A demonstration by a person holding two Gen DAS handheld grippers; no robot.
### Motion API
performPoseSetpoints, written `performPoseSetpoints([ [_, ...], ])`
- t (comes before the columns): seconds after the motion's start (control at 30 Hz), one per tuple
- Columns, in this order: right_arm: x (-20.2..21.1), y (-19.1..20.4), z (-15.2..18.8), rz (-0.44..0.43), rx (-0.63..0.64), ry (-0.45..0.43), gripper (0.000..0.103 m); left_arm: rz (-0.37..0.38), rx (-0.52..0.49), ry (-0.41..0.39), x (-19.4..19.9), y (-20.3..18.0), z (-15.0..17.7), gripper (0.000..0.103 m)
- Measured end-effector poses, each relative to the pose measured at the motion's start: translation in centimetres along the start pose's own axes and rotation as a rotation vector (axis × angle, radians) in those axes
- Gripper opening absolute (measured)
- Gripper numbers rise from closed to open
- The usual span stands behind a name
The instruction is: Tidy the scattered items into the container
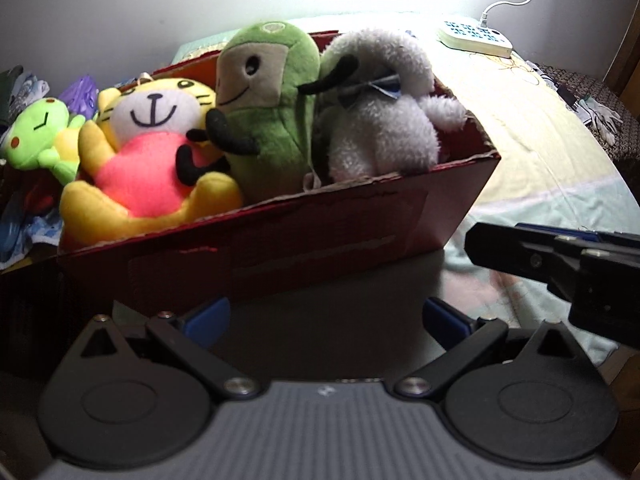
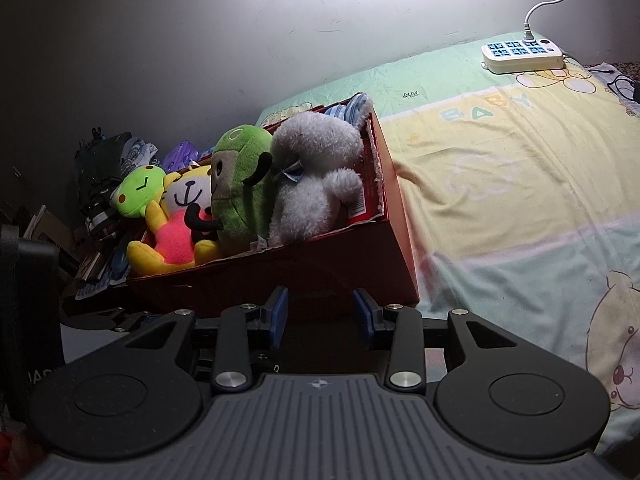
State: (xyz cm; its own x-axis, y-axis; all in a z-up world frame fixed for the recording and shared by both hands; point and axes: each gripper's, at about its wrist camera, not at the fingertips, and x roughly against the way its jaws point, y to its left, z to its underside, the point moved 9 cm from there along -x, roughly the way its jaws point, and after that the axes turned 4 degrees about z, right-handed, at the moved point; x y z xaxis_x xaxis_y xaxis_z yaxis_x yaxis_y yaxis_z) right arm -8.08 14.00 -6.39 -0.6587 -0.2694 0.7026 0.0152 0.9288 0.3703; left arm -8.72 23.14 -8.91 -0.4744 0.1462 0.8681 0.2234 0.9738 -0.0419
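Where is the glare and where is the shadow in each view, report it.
Left wrist view: glare washes out the bedsheet behind the red cardboard box, near the white power strip; the box front is in shadow. Right wrist view: a bright patch at the top edge, dark left side, fisheye bending throughout.

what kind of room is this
Most likely a bedroom, perhaps a child's. A red box of plush toys sits on a bed whose sheet is printed with bears and the word BABY, with a power strip by the wall.
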Motion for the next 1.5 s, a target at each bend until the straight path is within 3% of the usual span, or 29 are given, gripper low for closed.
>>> performPoseSetpoints([
  [0.53,-1.1,0.3,1.4,0.064,0.03,0.083,0.044,-0.084,0.033,0.028,0.0,1.4,0.9,0.102],
  [0.63,-1.4,0.1,1.5,0.093,0.03,0.096,0.048,-0.101,0.044,0.028,0.1,2.2,1.1,0.102],
  [0.77,-1.7,-0.7,1.9,0.108,0.003,0.12,0.05,-0.093,0.032,0.068,-0.5,2.3,1.7,0.102],
  [1.07,-1.2,-4.2,2.5,0.204,-0.034,0.124,0.05,-0.053,-0.045,0.102,-2.0,-1.4,1.9,0.102],
  [1.27,-0.3,-8.1,1.4,0.283,-0.073,0.094,0.05,-0.106,-0.1,0.086,-2.6,-4.1,0.4,0.102],
  [1.5,0.1,-11.8,0.4,0.326,-0.105,0.091,0.053,-0.059,-0.16,0.106,-3.6,-8.3,-0.8,0.102],
])
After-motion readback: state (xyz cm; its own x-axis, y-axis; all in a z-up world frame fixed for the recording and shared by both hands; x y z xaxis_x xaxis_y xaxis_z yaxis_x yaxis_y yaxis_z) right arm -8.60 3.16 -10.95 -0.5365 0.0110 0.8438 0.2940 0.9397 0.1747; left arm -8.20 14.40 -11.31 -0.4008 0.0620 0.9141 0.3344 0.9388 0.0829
